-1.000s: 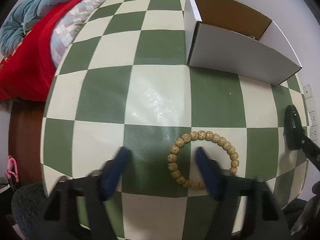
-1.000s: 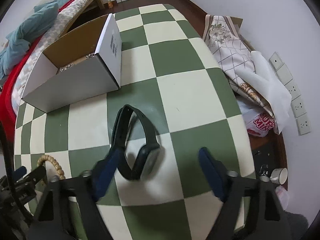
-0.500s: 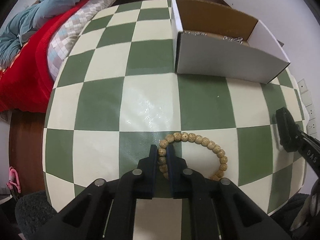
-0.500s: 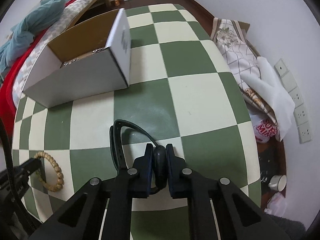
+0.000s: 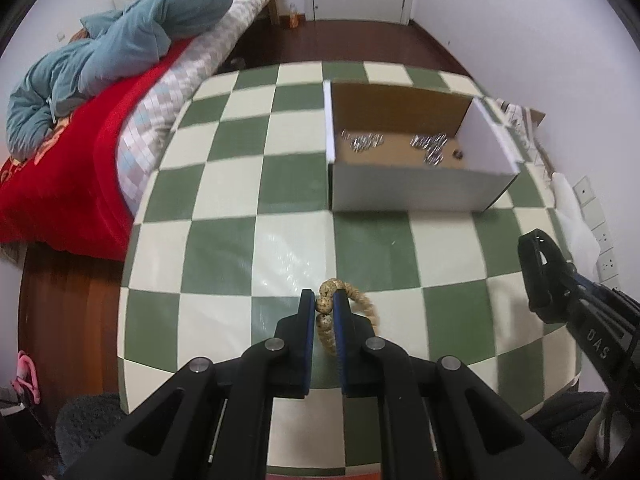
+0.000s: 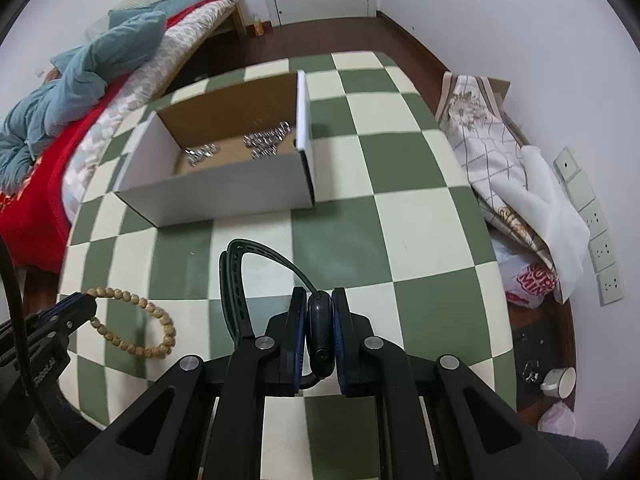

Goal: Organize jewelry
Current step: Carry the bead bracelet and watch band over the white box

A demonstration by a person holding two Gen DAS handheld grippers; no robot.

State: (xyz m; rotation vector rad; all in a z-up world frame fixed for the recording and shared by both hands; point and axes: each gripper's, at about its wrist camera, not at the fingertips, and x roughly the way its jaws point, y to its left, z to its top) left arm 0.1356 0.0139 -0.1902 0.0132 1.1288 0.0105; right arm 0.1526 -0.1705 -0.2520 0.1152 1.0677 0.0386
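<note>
My left gripper (image 5: 324,304) is shut on a tan wooden bead bracelet (image 5: 326,320) and holds it above the checkered table (image 5: 224,248); the bracelet hangs from it in the right wrist view (image 6: 156,320). My right gripper (image 6: 319,304) is shut on a black smartwatch (image 6: 320,336), its strap (image 6: 232,280) looping up to the left. The watch shows in the left wrist view (image 5: 538,276). An open white cardboard box (image 5: 412,190) with silver chain jewelry (image 5: 430,146) inside stands beyond both grippers.
A bed with a red blanket (image 5: 60,184) and blue quilt (image 5: 112,44) lies left of the table. Folded cloth and a white bag (image 6: 512,176) lie off the table's right edge by wall sockets (image 6: 596,236).
Both grippers closed, the left on the bracelet and the right on the watch, and then lifted them off the table. Both views rose and now look into the box.
</note>
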